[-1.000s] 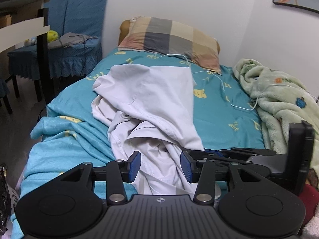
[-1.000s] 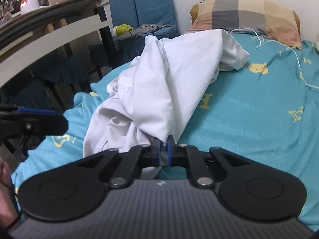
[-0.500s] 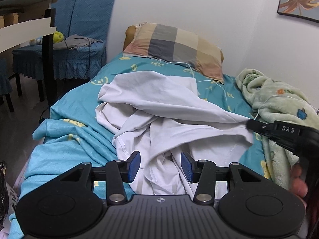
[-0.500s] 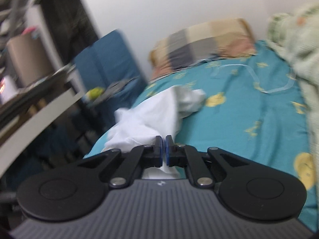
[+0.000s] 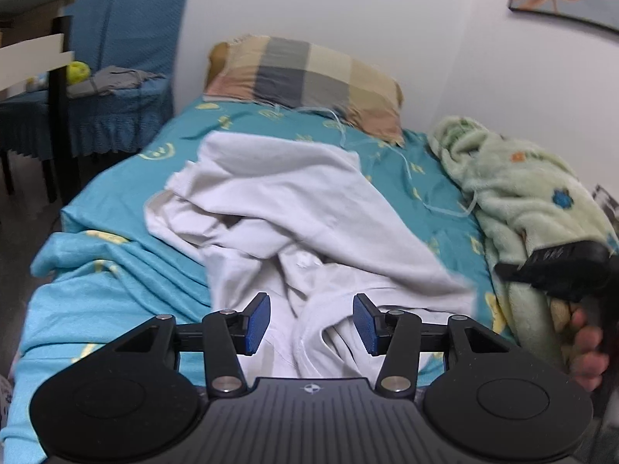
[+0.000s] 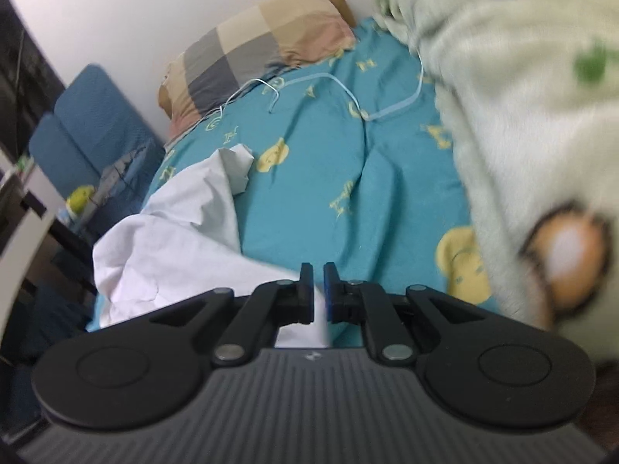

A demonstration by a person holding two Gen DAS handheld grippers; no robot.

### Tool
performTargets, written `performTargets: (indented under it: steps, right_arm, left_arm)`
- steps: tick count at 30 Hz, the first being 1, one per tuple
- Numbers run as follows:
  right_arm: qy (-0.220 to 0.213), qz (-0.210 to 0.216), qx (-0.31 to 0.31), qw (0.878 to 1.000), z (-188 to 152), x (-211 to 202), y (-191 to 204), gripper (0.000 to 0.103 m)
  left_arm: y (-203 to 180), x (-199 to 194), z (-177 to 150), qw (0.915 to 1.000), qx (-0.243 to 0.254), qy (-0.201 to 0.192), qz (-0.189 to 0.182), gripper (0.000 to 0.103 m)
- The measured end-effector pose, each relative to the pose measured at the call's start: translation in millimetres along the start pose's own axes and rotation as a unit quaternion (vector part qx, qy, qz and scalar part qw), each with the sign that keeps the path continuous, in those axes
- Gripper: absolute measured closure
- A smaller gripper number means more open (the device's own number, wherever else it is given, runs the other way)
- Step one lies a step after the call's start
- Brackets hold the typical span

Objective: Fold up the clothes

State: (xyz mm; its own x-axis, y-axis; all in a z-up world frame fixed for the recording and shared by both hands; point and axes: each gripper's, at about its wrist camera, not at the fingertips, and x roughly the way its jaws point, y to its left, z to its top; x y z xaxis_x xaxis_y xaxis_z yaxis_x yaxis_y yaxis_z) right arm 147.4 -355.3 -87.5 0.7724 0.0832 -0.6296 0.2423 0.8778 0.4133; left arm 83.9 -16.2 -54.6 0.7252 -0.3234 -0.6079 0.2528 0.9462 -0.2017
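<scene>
White garment (image 5: 294, 228) spread crumpled across teal bed sheet (image 5: 116, 301), pulled wider toward right edge than a second ago. Left tongs (image 5: 311, 323) apart, empty, hovering over near hem. Right tongs (image 6: 318, 294) nearly together, narrow gap, white cloth corner between; pinch not certain. Swung toward green blanket (image 6: 522, 96) since last frame. Sheet letters blurred, unreadable.

You swing your right gripper (image 6: 317, 290) rightward to the green blanket (image 6: 522, 116), dragging the white garment's (image 5: 294, 216) corner across the bed; its fingers now part slightly around the cloth.
</scene>
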Motion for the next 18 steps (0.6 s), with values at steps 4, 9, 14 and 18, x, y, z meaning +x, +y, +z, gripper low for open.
performTargets:
  steps: [4, 9, 14, 18]
  right_arm:
    - [0.014, 0.011, 0.0, 1.0, 10, -23, -8, 0.093]
    - [0.027, 0.033, -0.002, 0.999, 7, -15, -6, 0.092]
    - [0.071, 0.101, -0.075, 0.99, -12, 17, 30, 0.091]
    - [0.063, 0.164, -0.168, 0.97, -31, 14, 65, 0.066]
  left_arm:
    - [-7, 18, -1, 0.9994, 0.021, 0.015, -0.024, 0.052]
    - [-20, 51, -10, 0.995, 0.066, 0.073, -0.015, 0.057]
    - [-20, 45, -15, 0.994, 0.084, 0.071, 0.007, 0.099]
    - [-13, -10, 5, 0.9988, 0.035, -0.026, -0.02, 0.1]
